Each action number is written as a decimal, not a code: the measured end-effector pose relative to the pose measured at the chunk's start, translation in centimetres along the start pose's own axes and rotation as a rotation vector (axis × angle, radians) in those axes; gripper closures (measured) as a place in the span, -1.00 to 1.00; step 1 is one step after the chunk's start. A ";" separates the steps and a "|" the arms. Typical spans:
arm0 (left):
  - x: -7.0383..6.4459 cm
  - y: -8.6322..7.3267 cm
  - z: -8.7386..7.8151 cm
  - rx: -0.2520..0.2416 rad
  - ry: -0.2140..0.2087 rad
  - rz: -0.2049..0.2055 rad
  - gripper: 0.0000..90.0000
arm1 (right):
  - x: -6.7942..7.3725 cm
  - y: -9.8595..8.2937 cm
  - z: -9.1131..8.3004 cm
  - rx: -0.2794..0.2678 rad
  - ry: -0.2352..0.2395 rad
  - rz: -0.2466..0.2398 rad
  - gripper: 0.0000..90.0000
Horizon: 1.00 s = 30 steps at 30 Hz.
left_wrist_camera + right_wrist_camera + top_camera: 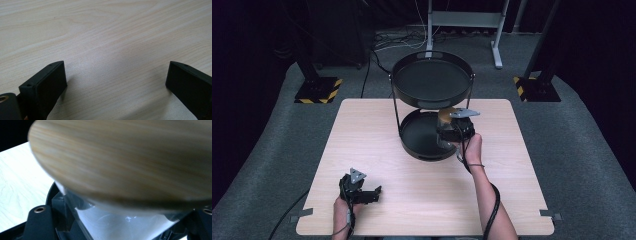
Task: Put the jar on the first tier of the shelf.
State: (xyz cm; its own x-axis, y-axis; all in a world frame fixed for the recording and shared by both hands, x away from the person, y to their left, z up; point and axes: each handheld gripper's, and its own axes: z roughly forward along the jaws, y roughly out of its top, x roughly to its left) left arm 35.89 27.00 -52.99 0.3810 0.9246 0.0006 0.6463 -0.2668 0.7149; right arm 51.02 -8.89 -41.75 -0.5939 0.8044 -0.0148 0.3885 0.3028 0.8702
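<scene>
A glass jar with a round wooden lid (446, 115) is held over the right side of the lower black tray (414, 148) of a two-tier stand. My right gripper (455, 131) is shut on the jar's clear body. In the right gripper view the wooden lid (125, 157) looms close and blurred above the glass body (110, 220), which sits between the jaws of the right gripper (121, 228). My left gripper (373, 193) rests near the table's front left, open. In the left gripper view its jaws (116, 72) stand wide apart over bare wood.
The stand's upper tray (432, 80) hangs above and behind the lower one on thin posts. The light wooden table (362, 135) ends at grey carpet all round. Black stands with yellow-striped bases (318, 91) and a metal frame (464, 20) are beyond the far edge.
</scene>
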 end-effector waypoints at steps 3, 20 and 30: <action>0.0 0.0 0.0 0.001 0.000 0.001 -0.94 | 0.0 0.1 0.4 0.001 -0.001 0.003 -0.43; 0.0 0.0 0.0 -0.001 0.000 0.000 -0.93 | 0.4 -0.1 2.5 0.016 -0.008 0.025 -0.43; 0.0 0.0 0.0 -0.001 0.000 0.000 -0.93 | 0.6 -0.2 3.2 0.021 -0.004 0.019 -0.43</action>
State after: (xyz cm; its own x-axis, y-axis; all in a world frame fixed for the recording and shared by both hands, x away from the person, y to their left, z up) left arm 35.84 27.01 -52.99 0.3811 0.9246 0.0004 0.6459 -0.2665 0.7154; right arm 52.91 -6.84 -43.51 -0.5835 0.8121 -0.0008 0.4140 0.2983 0.8600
